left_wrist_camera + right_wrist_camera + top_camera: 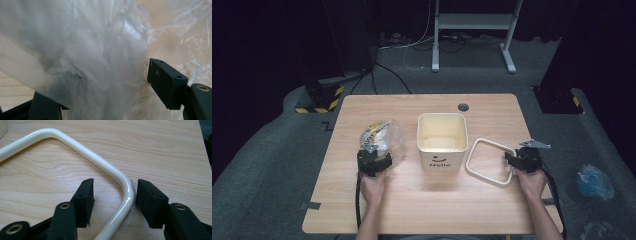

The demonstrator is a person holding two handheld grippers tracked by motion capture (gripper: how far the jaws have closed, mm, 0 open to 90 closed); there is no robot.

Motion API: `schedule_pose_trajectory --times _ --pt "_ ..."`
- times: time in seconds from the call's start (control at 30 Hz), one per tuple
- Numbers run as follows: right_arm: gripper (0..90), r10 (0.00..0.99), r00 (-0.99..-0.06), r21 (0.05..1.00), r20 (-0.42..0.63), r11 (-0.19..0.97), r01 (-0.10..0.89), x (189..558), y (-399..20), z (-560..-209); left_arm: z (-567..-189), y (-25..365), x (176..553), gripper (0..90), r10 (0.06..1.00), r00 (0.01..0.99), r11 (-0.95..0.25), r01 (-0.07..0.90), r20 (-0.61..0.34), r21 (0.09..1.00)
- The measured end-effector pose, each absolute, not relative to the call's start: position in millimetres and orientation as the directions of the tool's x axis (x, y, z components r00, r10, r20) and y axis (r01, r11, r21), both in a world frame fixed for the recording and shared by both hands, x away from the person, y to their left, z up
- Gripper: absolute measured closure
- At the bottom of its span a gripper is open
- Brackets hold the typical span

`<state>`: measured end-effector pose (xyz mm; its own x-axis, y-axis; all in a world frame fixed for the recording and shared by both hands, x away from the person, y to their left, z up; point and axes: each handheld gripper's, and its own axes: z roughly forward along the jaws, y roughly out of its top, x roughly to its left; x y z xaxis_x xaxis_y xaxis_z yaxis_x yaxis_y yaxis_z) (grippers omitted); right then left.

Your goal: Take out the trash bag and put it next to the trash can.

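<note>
Wooden table point(427, 210) with a cream square bin point(442, 141) at centre, "Hello" printed on its front. Left gripper point(375, 159) sits at the near edge of a crumpled clear plastic bag point(383, 139) lying left of the bin; in the left gripper view the bag film point(82, 57) bulges between the 2 jaws, which stand apart, right pad clear of the plastic, left pad hidden behind film so contact there cannot be told. Right gripper point(518, 160) is at the near right corner of the cream rounded-square ring point(488, 161) lying flat right of the bin; in the right gripper view the ring's corner point(126, 192) sits between the jaws, right pad just beside or touching it, left pad clearly apart, not clamped
</note>
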<state>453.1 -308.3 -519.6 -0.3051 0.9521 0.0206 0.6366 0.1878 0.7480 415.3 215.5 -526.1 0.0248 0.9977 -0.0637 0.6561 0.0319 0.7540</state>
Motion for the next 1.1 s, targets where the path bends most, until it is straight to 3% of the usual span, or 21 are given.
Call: schedule_pose_trajectory --times 0.6,1.1 --pt "70.7 0.953 -0.302 0.729 -0.017 0.218 0.649 457.6 -309.3 -516.3 -526.1 215.3 415.3 30.2 0.998 0.027 0.031 0.657 -0.065 0.753" --pt "75.6 0.954 -0.298 0.721 -0.039 0.233 0.653 458.7 -307.0 -515.1 -526.1 215.2 415.3 30.1 0.998 0.027 0.030 0.657 -0.064 0.754"
